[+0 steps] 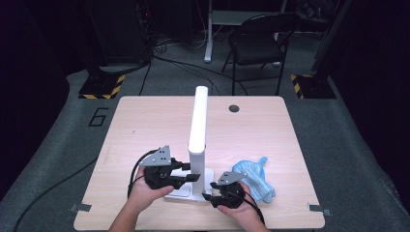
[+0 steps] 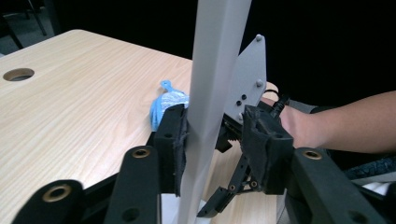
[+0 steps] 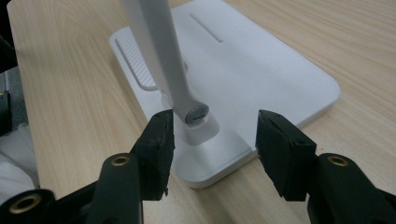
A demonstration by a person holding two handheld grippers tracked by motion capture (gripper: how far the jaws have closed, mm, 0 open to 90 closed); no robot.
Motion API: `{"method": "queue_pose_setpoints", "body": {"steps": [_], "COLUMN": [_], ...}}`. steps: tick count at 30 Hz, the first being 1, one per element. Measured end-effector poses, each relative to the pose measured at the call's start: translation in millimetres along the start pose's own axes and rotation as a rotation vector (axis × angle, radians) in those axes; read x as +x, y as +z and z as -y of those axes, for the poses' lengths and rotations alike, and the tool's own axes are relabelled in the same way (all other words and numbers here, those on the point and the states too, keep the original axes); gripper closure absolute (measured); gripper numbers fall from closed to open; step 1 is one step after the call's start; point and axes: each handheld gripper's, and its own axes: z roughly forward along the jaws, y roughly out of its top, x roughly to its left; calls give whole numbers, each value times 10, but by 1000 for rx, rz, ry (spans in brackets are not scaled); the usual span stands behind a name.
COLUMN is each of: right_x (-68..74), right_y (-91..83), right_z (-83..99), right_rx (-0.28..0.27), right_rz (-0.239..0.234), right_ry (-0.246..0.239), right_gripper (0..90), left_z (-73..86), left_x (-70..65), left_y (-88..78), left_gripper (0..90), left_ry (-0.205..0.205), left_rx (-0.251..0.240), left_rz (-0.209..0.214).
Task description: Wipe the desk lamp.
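Near the table's (image 1: 145, 111) front edge stands the desk lamp (image 1: 198, 125); left gripper (image 2: 212, 140) astride its stem, one pad touching; right gripper (image 3: 215, 135) wide at hinge. Could tip if squeezed off-centre.

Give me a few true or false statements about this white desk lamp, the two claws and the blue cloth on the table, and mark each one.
1. The white folding desk lamp stands on the light wooden table. True.
2. The left claw has the lamp's stem between its jaws. True.
3. The right claw grips the crumpled blue knitted cloth. False: its jaws stand open by the hinge at the lamp's flat white base.
4. The cloth lies on top of the base. False: it lies on the table beside it.
5. A black folding chair stands beyond the table. True.
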Motion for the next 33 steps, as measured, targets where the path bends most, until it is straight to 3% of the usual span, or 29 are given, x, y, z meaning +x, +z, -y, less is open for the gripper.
{"method": "queue_pose_setpoints", "body": {"steps": [7, 19, 24, 28, 33], "right_x": [-37, -69, -81, -88, -46], "right_y": [-15, -9, -7, -31, -51], "right_z": [6, 3, 0, 5, 5], "right_rx": [3, 5, -2, -15, -13], "right_rz": [10, 16, 28, 31, 30], "right_ry": [35, 44, 57, 53, 61], "right_gripper": [483, 479, 488, 484, 456], "left_z": [21, 30, 30, 15, -13], "left_x": [16, 11, 7, -9, -18], "left_y": [31, 71, 96, 117, 190], "left_gripper": [650, 743, 749, 754, 753], "left_ry": [-12, -2, -4, 13, 6], "left_rx": [5, 9, -4, 5, 0], "left_rz": [-8, -46, -77, -84, -93]}}
